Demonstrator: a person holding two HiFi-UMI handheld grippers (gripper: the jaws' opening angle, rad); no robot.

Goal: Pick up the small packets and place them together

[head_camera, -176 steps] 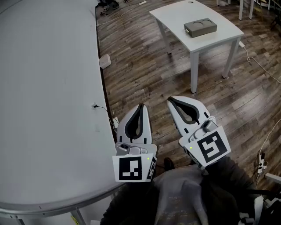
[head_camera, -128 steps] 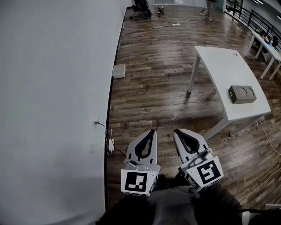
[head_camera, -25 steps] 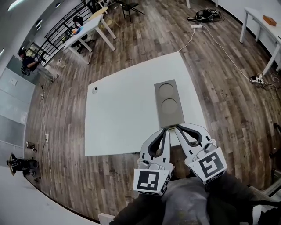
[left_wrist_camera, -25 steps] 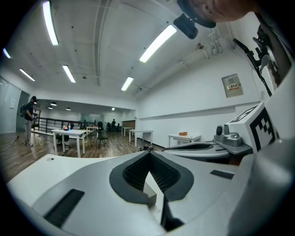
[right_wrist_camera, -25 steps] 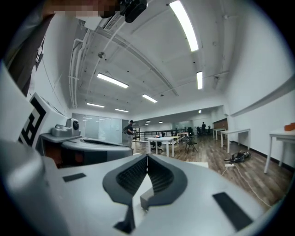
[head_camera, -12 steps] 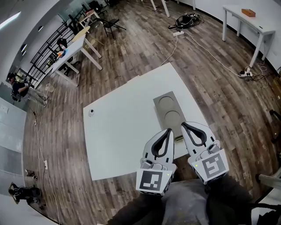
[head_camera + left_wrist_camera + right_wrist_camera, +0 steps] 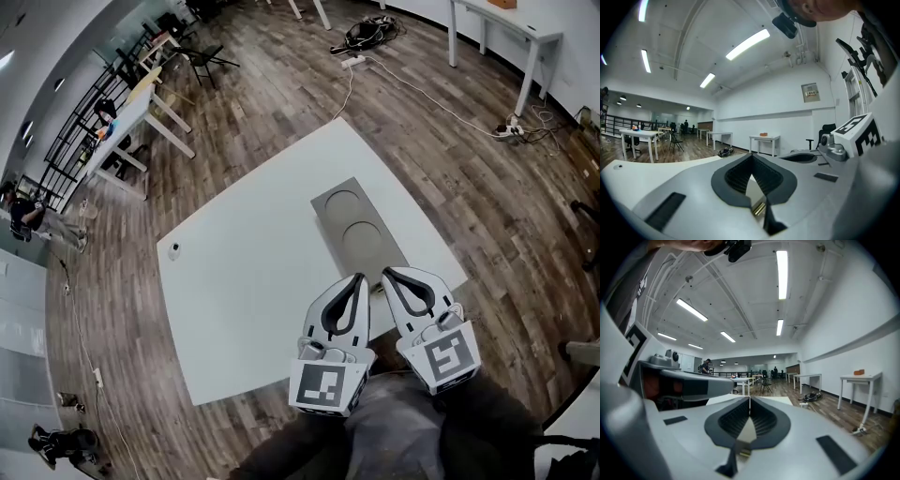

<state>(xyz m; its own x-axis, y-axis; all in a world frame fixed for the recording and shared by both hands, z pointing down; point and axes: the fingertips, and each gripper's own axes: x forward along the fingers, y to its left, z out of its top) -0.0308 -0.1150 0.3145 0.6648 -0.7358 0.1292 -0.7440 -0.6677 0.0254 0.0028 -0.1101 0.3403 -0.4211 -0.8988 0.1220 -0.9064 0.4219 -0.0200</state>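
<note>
Nearest, at the bottom of the head view, the left gripper and the right gripper sit side by side, just apart, each with its marker cube towards the person's grey-clothed body. Each gripper's own view shows its dark-padded jaws brought together at the tips with nothing clamped between them. Both tips reach over the near edge of a white table. A flat grey tray with two round recesses lies on it just beyond them. A small pale thing at the tray's near end is too small to tell as a packet. Farther left on the table sits a small dark object. Beyond lie wooden floor, cables and other tables.
</note>
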